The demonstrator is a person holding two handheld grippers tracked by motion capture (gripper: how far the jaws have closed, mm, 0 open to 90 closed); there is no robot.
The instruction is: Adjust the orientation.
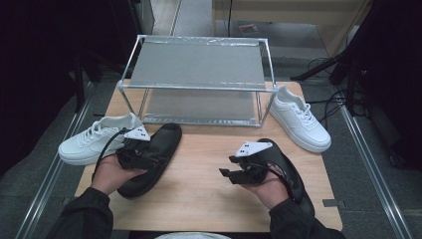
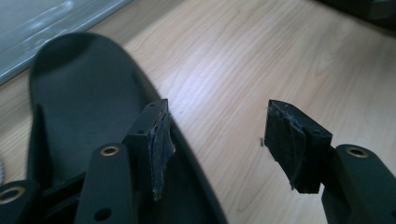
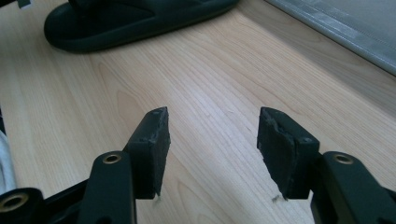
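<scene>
rack: sat at back of table, both shelves bare
L slipper: lay under left gripper, rim by one pad; jaws apart, nothing clamped
R slipper: lay behind right gripper, jaws apart, empty
risk: prob pad skidding off that thin rim, slipper could've flopped

high: above, forward-down | tongs cams: close, low | shared: table
</scene>
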